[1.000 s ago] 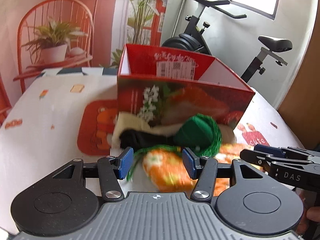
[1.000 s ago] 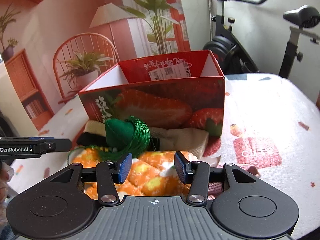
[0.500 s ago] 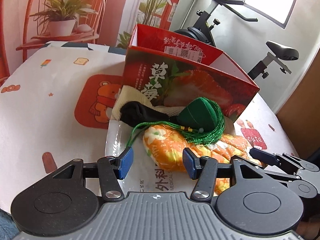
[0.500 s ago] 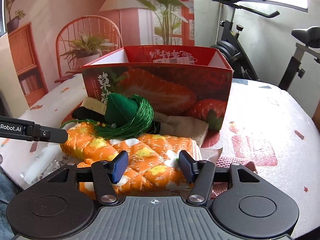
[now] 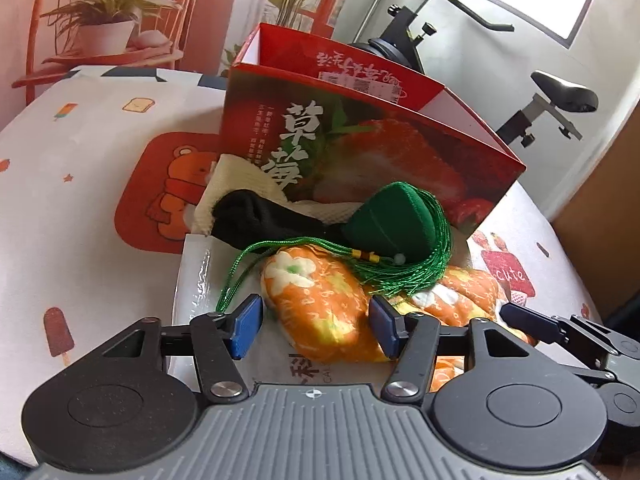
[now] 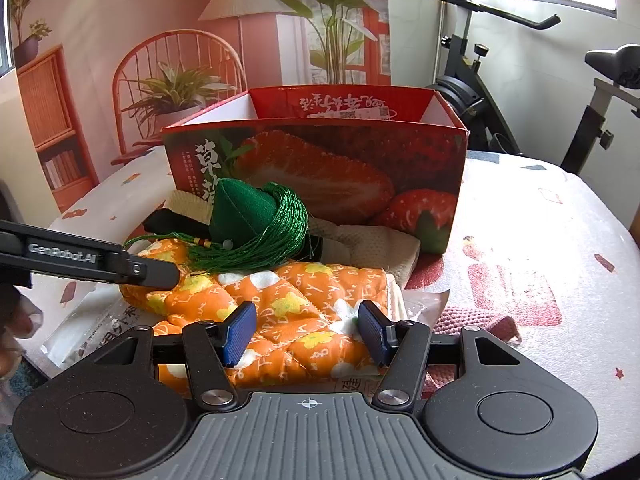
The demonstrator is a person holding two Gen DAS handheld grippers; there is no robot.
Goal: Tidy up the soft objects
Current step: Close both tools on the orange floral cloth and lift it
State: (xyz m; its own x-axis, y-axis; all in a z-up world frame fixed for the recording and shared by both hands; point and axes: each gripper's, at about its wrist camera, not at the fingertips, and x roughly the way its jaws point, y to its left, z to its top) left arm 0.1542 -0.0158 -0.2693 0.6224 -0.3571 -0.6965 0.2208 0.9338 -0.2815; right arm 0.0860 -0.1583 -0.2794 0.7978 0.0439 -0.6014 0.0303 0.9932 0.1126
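An orange flowered quilted cloth (image 5: 320,304) (image 6: 288,304) lies at the front of a pile before a red strawberry box (image 5: 360,144) (image 6: 320,164). A green tasselled pouch (image 5: 388,224) (image 6: 248,216) rests on it, above a black cloth (image 5: 256,216) and a cream cloth (image 5: 236,176) (image 6: 372,244). My left gripper (image 5: 316,328) is open, its jaws either side of the orange cloth's left end. My right gripper (image 6: 306,334) is open over the cloth's right part.
A clear plastic packet (image 5: 200,272) with print lies under the pile. A pink knitted piece (image 6: 472,320) lies at the right. The table (image 6: 540,220) has a patterned white cover with a red bear mat (image 5: 160,184). An exercise bike (image 6: 480,92) stands behind.
Both grippers rose and tilted down over the pile, then closed in on the orange cloth. The objects have not moved.
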